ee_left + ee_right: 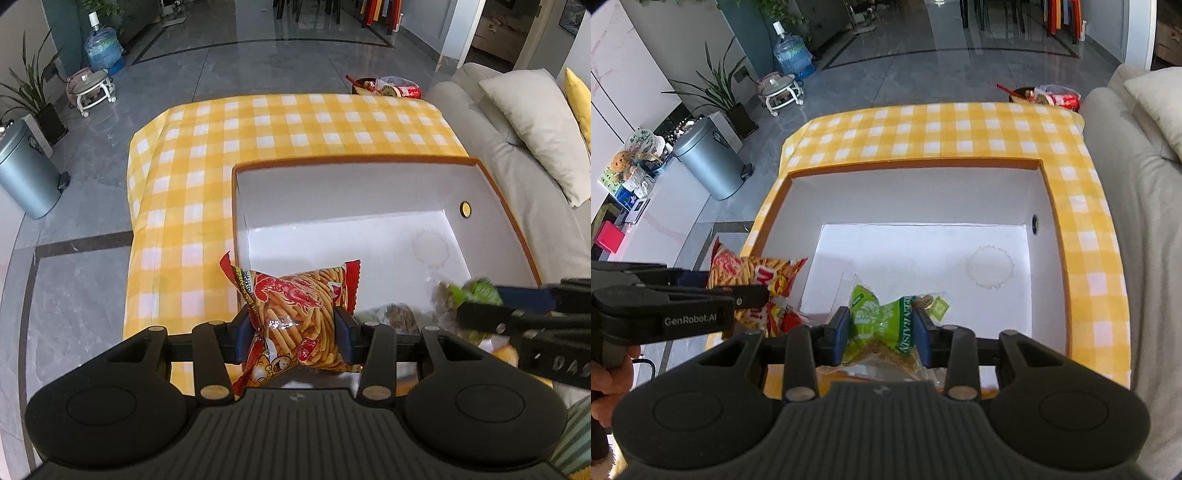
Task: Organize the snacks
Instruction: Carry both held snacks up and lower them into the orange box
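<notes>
My left gripper [295,332] is shut on a red-and-orange bag of shrimp sticks [299,314] and holds it over the near left rim of a white box with an orange edge [351,160]. My right gripper [881,334] is shut on a green raisin-snack bag [882,325] and holds it over the box's near side. The right gripper also shows at the right of the left wrist view [480,306], and the left gripper at the left of the right wrist view [738,291]. The box [923,195] looks bare inside.
The box stands on a table with a yellow checked cloth [258,140]. A grey sofa with cushions [517,147] runs along the right. A basket of snacks [388,88] sits beyond the table's far edge. A grey bin [26,173] stands on the floor to the left.
</notes>
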Action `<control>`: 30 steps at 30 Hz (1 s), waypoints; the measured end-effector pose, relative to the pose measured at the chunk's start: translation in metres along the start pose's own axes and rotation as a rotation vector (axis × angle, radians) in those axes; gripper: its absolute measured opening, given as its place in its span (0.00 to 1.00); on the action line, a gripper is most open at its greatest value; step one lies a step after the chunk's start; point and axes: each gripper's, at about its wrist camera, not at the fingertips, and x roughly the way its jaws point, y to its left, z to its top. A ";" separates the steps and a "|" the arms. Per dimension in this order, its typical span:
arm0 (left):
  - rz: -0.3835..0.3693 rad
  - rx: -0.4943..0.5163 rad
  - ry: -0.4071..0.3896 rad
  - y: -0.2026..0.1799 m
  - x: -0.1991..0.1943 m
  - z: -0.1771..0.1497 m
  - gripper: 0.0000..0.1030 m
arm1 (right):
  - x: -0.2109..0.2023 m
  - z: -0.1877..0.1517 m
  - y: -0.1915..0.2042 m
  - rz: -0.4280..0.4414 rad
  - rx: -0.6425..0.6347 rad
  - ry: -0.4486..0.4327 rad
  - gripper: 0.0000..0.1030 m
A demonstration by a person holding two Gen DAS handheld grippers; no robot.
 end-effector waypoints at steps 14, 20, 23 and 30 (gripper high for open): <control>0.050 0.107 0.043 -0.023 0.057 0.040 0.49 | 0.059 0.030 -0.016 -0.014 0.026 0.059 0.33; 0.060 0.135 0.094 -0.026 0.081 0.038 0.49 | 0.083 0.034 -0.023 -0.026 0.007 0.088 0.33; 0.089 0.162 0.107 -0.029 0.089 0.037 0.49 | 0.093 0.034 -0.025 -0.036 -0.006 0.107 0.33; 0.128 0.224 0.125 -0.038 0.100 0.037 0.50 | 0.108 0.032 -0.024 -0.060 -0.020 0.127 0.33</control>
